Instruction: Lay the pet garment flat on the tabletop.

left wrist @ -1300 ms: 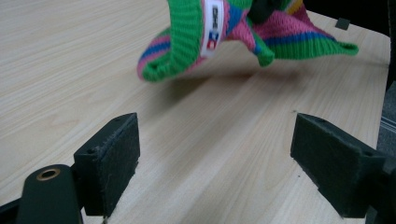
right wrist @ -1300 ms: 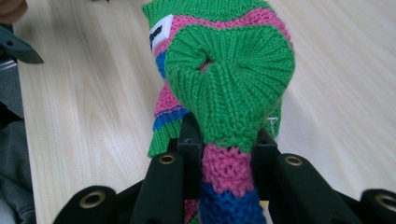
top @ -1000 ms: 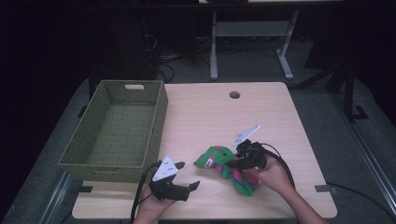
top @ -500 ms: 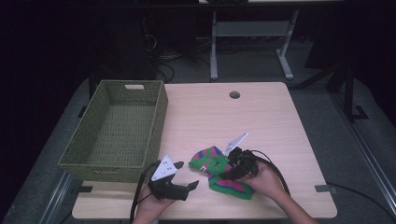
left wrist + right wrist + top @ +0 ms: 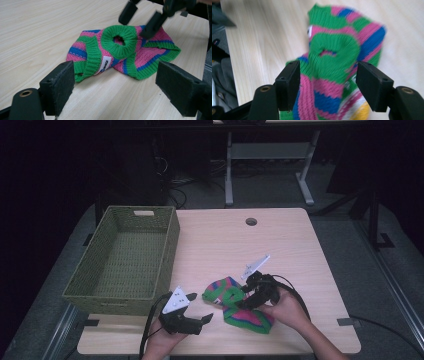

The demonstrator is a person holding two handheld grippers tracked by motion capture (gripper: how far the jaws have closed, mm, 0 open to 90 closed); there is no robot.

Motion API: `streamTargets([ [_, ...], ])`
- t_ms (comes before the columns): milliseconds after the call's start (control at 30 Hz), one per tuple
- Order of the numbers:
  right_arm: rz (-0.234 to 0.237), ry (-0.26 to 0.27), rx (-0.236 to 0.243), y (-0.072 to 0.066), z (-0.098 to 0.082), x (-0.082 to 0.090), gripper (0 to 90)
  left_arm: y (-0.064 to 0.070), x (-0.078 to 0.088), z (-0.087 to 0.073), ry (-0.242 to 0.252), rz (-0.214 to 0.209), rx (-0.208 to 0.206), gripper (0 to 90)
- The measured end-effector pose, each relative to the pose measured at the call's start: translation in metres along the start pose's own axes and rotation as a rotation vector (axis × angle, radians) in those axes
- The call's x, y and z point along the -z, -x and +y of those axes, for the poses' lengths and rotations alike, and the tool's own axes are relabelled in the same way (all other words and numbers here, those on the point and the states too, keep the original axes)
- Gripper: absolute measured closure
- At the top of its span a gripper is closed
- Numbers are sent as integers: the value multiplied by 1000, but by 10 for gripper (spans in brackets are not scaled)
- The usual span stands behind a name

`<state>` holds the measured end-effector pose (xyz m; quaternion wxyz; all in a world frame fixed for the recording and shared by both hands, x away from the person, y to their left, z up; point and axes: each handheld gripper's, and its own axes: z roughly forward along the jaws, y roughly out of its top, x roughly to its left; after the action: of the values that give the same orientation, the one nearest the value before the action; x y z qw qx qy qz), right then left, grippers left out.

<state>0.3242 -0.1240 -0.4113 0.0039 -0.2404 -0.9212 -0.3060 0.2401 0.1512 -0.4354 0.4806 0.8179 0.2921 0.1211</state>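
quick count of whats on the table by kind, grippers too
knitted garment, striped pink, green and blue: 1
green woven basket: 1
handheld grippers: 2, the left gripper and the right gripper
total: 4

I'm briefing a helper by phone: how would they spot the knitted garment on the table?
Start at the green woven basket on the wooden table's left side, then look right along the near edge. Between the two grippers lies a small crumpled knit sweater, striped pink, blue and green: the one soft, colourful item there.
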Motion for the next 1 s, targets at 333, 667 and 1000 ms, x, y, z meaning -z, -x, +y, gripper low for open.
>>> streamTargets([
  [333,14,-17,17,12,37,-8,432,-2,2,0,1,4,0,153],
  [667,54,-82,-5,24,49,-36,492,-2,2,0,1,3,1,153],
  [1000,35,-146,60,18,49,-51,721,-2,2,0,-2,2,2,153],
])
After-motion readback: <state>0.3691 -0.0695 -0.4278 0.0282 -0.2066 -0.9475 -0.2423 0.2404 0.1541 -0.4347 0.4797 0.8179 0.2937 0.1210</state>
